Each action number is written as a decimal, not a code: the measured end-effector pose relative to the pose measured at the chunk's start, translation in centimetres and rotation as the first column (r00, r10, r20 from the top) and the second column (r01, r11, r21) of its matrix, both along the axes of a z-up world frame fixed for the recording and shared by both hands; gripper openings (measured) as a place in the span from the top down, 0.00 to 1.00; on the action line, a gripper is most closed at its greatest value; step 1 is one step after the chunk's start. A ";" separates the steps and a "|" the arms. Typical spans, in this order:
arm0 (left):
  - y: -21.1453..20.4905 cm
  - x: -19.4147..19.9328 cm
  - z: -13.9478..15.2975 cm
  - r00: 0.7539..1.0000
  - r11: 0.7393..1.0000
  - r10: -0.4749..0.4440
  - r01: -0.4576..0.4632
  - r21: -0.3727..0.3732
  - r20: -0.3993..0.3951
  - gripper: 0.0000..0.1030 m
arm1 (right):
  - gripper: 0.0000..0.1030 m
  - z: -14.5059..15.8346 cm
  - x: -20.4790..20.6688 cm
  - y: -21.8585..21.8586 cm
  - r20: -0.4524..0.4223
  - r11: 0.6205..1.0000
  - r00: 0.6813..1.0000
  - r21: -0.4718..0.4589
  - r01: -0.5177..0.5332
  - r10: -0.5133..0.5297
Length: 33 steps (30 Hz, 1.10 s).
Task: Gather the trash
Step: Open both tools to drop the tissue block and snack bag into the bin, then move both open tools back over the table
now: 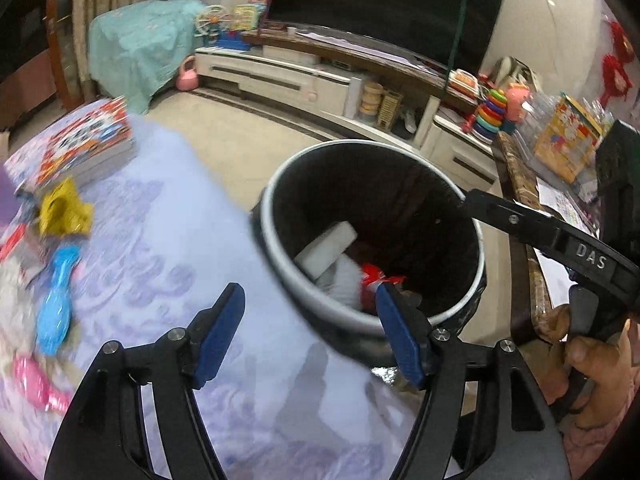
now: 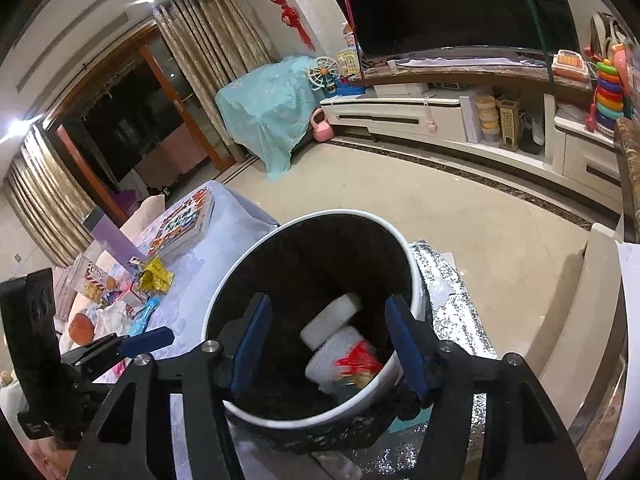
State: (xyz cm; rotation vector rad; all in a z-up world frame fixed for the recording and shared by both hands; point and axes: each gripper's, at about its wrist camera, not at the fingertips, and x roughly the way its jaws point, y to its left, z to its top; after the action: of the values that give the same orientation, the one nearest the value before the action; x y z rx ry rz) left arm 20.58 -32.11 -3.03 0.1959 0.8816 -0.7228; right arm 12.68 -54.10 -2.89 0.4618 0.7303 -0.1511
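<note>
We hold our right gripper (image 2: 326, 344) directly over the mouth of the trash bin (image 2: 236, 284), its blue fingers spread wide with nothing between them — released and empty. Our left gripper (image 1: 310, 334) hangs just beside the bin's near rim, over the lilac tablecloth (image 1: 168, 240), its jaws likewise parted and holding nothing; its right finger overlaps the rim in the left wrist view.

Inside the bin we can see a white block (image 2: 332, 314), a second pale piece beneath it, and a red wrapper (image 2: 358, 358) lying low against the near wall. We judge that part of the collecting is done, since these pieces already sit in the bin.

A good deal is left, as far as we can tell. On the cloth to the left of the bin, well apart from it, lie a crumpled yellow wrapper (image 2: 156, 276), a blue plastic piece (image 2: 144, 316), a red-and-white packet (image 2: 98, 278) and some white crumpled paper (image 2: 114, 312); something pink (image 1: 36, 384) lies nearer us at the cloth's edge, too blurred to name. Which of these count as trash we cannot say for certain — the yellow wrapper looks the likeliest. A picture book (image 2: 184, 220) rests farther from the bin, behind the litter.

The remaining litter sits nearer the left gripper than the right, on the side away from the bin, so we think the left one is better placed to reach it next.
</note>
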 end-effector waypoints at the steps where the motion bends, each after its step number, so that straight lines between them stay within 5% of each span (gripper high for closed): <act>1: 0.6 -0.1 0.0 1.000 1.000 0.014 -0.014 -0.005 0.001 0.32 | 0.36 0.1 -0.1 0.4 0.003 1.000 1.000 -0.003 -0.005 0.005; 11: 9.1 -1.0 -0.7 0.982 0.981 0.185 -0.186 -0.057 -0.025 0.28 | 0.14 0.9 -0.7 5.8 0.032 0.997 0.997 -0.042 -0.069 0.070; 24: 20.0 -1.6 -2.1 0.927 0.926 0.368 -0.372 -0.068 -0.067 0.27 | 0.10 0.3 0.1 13.5 0.030 0.982 0.981 -0.030 -0.189 0.189; 33: 23.8 -0.8 -2.8 0.891 0.889 0.438 -0.449 -0.087 -0.120 0.27 | 0.10 -1.2 1.5 17.7 0.004 0.966 0.966 0.011 -0.260 0.260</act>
State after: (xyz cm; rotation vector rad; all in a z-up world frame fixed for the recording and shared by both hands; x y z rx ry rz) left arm 19.79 -8.30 -5.86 -0.1435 0.9330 -0.3508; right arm 14.20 -36.41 -4.12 0.3732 0.7825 0.1004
